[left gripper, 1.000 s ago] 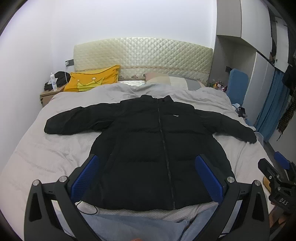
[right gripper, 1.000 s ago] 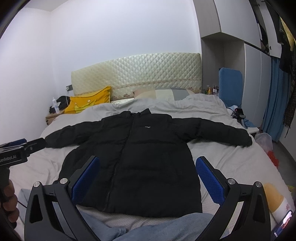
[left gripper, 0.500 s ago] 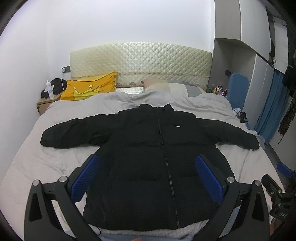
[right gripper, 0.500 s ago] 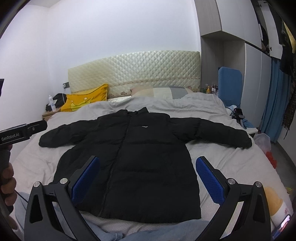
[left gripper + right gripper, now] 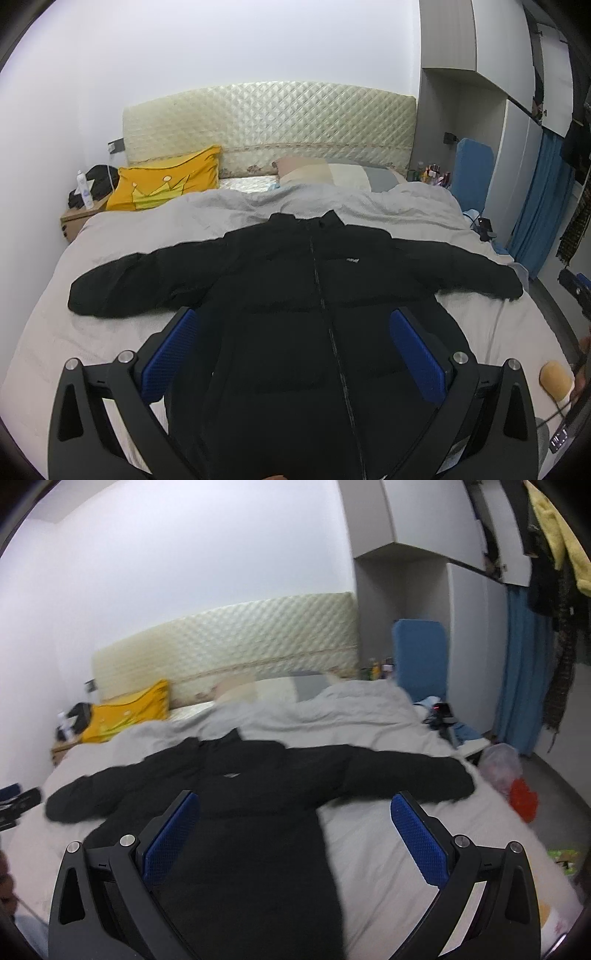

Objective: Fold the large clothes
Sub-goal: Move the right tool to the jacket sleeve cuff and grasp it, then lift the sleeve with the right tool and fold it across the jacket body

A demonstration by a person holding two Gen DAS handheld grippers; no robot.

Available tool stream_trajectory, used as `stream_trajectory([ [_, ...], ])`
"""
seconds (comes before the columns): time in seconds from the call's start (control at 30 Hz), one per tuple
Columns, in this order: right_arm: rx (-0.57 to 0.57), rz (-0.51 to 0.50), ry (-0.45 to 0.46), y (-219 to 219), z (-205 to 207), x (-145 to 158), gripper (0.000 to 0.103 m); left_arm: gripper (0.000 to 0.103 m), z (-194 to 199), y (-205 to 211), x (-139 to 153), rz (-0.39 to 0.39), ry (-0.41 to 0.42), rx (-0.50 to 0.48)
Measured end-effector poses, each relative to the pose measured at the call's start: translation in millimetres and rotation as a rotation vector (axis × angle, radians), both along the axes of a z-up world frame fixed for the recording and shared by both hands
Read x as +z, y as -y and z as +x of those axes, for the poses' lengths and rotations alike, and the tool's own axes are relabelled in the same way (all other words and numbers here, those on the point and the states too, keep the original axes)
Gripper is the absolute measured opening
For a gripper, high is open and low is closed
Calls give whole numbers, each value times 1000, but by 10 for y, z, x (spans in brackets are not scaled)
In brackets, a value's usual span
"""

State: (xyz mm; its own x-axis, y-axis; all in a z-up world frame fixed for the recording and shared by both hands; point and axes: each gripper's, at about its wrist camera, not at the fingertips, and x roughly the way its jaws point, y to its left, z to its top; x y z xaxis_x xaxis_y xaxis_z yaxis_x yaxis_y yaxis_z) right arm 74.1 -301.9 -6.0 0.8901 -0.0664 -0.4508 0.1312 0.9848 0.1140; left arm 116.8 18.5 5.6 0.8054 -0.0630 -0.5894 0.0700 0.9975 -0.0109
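Observation:
A black puffer jacket [image 5: 295,295] lies flat and zipped on the grey bed [image 5: 110,332], front up, both sleeves spread sideways, collar toward the headboard. It also shows in the right wrist view [image 5: 240,794]. My left gripper [image 5: 295,347] is open and empty, hovering above the jacket's lower body. My right gripper [image 5: 295,830] is open and empty, above the jacket's right side, with the right sleeve [image 5: 406,775] stretching beyond it. The right gripper's tip [image 5: 576,288] shows at the left view's right edge, and the left gripper's tip [image 5: 18,801] at the right view's left edge.
A yellow pillow [image 5: 166,181] and a striped pillow [image 5: 332,173] lie by the quilted headboard [image 5: 269,122]. A nightstand [image 5: 77,218] with a bottle stands far left. A blue chair [image 5: 419,657], wardrobe, blue curtain [image 5: 521,672] and floor clutter [image 5: 509,775] are right of the bed.
Both grippers have moved forward over the bed and closer to the jacket. The right gripper has also swung to the right, and its view is blurred.

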Motion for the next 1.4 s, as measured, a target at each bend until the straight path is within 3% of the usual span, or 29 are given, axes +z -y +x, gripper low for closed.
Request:
stream_trajectory([
  [0.13, -8, 6, 54, 291, 155, 1, 103, 103, 133, 27, -46, 12, 15, 6],
  [0.33, -50, 73, 50, 748, 483, -140, 103, 103, 302, -42, -309, -117, -23, -63],
  [0.5, -137, 32, 11, 1065, 797, -380, 103, 103, 374, -15, -438, -83, -9, -60],
  [0.57, -159, 71, -14, 1238, 926, -545, 103, 103, 392, -37, -470, -96, 6, -54],
  [0.7, -191, 120, 37, 1547, 1048, -838, 103, 103, 458, -109, -541, -108, 26, -24],
  [0.87, -240, 214, -73, 2115, 1349, -1407, 103, 103, 594, -246, -724, -128, 10, 25],
  [1.03, -360, 142, -128, 2545, 1523, -1902, 103, 103, 783, -278, -964, -94, -53, 63],
  [1.17, -377, 301, -143, 2963, 1639, -2295, 103, 103, 879, -271, -1136, -78, -91, 68],
  [1.4, -388, 687, -28, 3521, 1773, -2743, 103, 103, 1069, -263, -1282, -89, -119, 90],
])
